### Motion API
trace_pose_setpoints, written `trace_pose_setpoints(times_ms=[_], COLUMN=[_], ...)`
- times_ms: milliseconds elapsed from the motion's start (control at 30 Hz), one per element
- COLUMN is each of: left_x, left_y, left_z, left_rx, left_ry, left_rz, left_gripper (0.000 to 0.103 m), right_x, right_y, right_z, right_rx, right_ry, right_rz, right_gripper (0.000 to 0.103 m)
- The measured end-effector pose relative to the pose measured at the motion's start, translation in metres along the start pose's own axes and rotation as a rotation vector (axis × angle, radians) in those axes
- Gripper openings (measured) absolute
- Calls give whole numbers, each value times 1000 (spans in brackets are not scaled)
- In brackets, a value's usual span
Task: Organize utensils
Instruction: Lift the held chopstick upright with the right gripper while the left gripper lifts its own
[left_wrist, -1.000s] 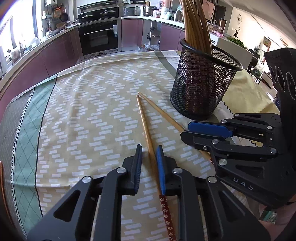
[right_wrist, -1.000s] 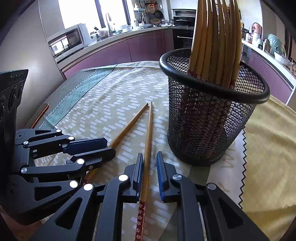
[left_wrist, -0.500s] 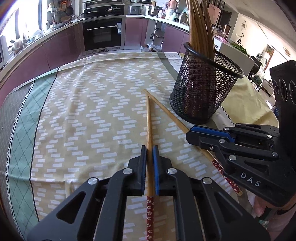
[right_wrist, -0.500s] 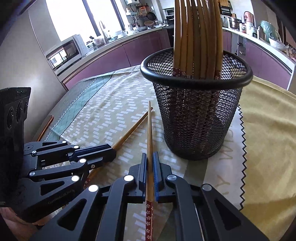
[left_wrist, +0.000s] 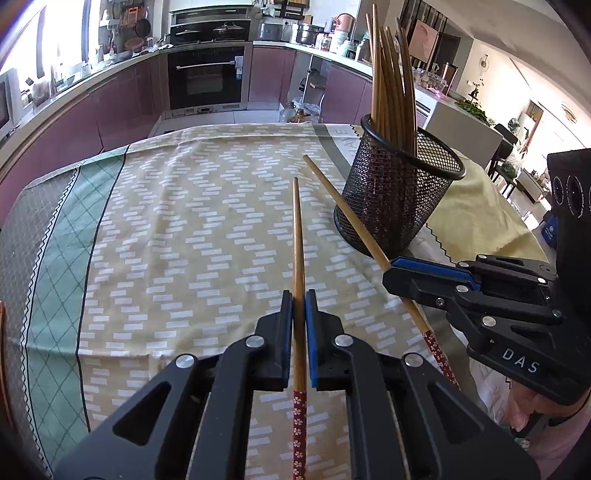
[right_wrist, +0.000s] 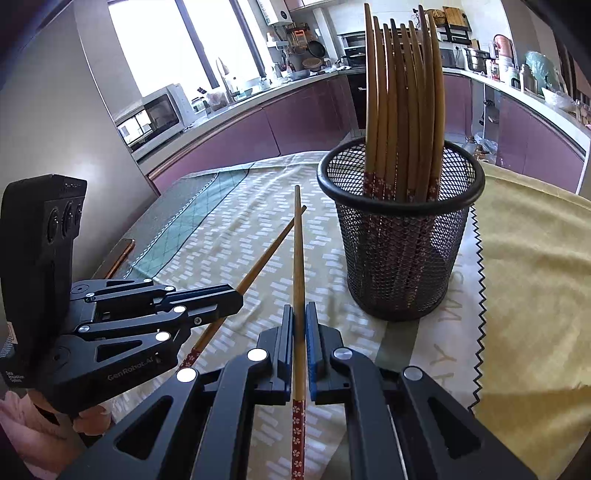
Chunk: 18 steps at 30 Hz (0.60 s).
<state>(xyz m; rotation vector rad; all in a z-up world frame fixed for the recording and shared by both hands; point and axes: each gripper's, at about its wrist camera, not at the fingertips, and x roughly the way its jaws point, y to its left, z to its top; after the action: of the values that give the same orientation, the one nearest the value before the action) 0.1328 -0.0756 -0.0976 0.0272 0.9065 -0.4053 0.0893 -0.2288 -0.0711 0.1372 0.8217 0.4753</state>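
My left gripper (left_wrist: 299, 301) is shut on a wooden chopstick (left_wrist: 297, 236) with a red flowered end, held lifted above the table and pointing forward. My right gripper (right_wrist: 300, 314) is shut on a second chopstick (right_wrist: 297, 251) of the same kind, also lifted. Each gripper shows in the other's view: the right gripper (left_wrist: 391, 275) at the right, the left gripper (right_wrist: 236, 301) at the left. A black mesh holder (left_wrist: 397, 199) with several chopsticks standing in it is ahead on the right, and it also shows in the right wrist view (right_wrist: 400, 236).
A patterned tablecloth (left_wrist: 184, 229) covers the table, with a yellow cloth (right_wrist: 532, 266) under and beyond the holder. Kitchen counters, an oven (left_wrist: 207, 79) and a microwave (right_wrist: 155, 118) stand behind the table.
Both grippers closed on the two chopsticks that lay on the cloth and lifted them off the table. The holder now looks farther away.
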Motion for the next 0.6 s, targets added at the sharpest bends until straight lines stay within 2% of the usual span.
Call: trace_pose_setpoints(times_ms=[600], left_x=[-41], left_y=[-4], left_z=[4], left_rx=[13], left_ry=[-81], left_rz=[-29], left_gripper=[8], right_x=[-28], right_y=[14], right_z=[10], right_rx=[-26], right_ry=[-87], right_rz=[36], right_gripper=[6])
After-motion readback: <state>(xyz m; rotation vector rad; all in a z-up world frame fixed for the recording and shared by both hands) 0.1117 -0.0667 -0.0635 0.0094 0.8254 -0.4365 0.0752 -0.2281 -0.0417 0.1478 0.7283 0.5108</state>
